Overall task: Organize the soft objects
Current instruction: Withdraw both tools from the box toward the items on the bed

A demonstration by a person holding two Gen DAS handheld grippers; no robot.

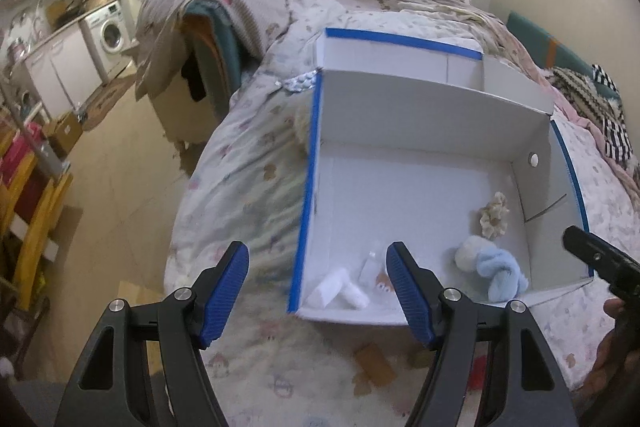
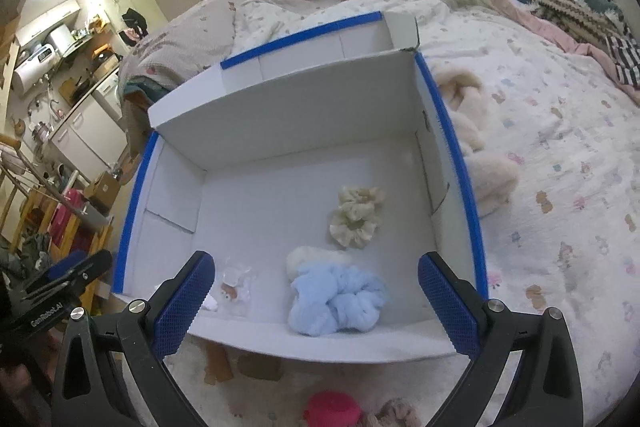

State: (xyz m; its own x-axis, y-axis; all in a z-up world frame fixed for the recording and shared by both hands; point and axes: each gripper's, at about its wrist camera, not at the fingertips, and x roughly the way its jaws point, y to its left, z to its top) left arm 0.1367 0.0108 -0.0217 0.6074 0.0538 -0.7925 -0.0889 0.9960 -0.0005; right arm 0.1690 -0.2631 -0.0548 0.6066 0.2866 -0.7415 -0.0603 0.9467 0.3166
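A white cardboard box (image 1: pixel 404 115) (image 2: pixel 280 107) with blue-taped edges lies open on the bed. Inside it lie a light blue scrunchie (image 2: pixel 336 301) (image 1: pixel 500 273), a cream fluffy piece (image 2: pixel 308 257) (image 1: pixel 468 253) beside it, a beige scrunchie (image 2: pixel 354 217) (image 1: pixel 494 215), a small clear packet (image 2: pixel 236 283) (image 1: pixel 374 267) and white rolled pieces (image 1: pixel 340 291). My left gripper (image 1: pixel 316 291) stands open over the box's near left corner, nothing between its fingers. My right gripper (image 2: pixel 316 303) stands open above the box's near wall, the blue scrunchie beyond its fingers, apart from them.
A cream plush (image 2: pixel 472 143) lies against the box's right outer wall. A red soft thing (image 2: pixel 332 409) and a tan one (image 2: pixel 394 415) lie on the quilt (image 2: pixel 560 147) in front of the box. Floor, a cardboard carton (image 1: pixel 192 99) and cluttered shelves are to the left.
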